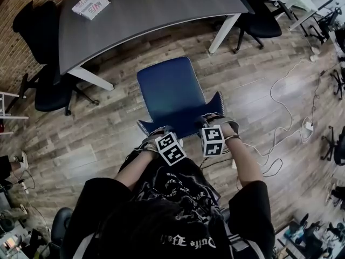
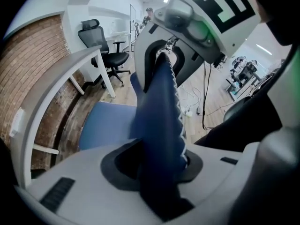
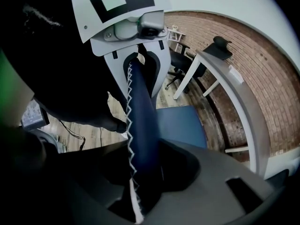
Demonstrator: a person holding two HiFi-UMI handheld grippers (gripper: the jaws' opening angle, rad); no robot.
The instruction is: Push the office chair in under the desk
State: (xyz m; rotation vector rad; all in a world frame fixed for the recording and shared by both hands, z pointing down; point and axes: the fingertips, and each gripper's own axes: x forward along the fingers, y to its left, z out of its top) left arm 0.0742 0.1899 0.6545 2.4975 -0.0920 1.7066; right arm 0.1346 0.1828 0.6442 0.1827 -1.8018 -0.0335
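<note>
The desk (image 1: 151,9) stood ahead. The office chair (image 1: 170,93) faced it on the wood floor (image 1: 108,139), its seat near the desk's edge but not yet beneath it.

The backrest (image 1: 188,120) ran between the two tools. The left gripper (image 1: 160,134) was clamped on its top edge towards the left end. The right gripper (image 1: 213,121) was clamped likewise towards the right end. In each gripper view the blue padding filled the gap between the jaws.

Judged step: grip established, push not yet delivered. The next move would call for an even forward drive from both tools, steering the seat between the desk's white legs (image 1: 222,32).
</note>
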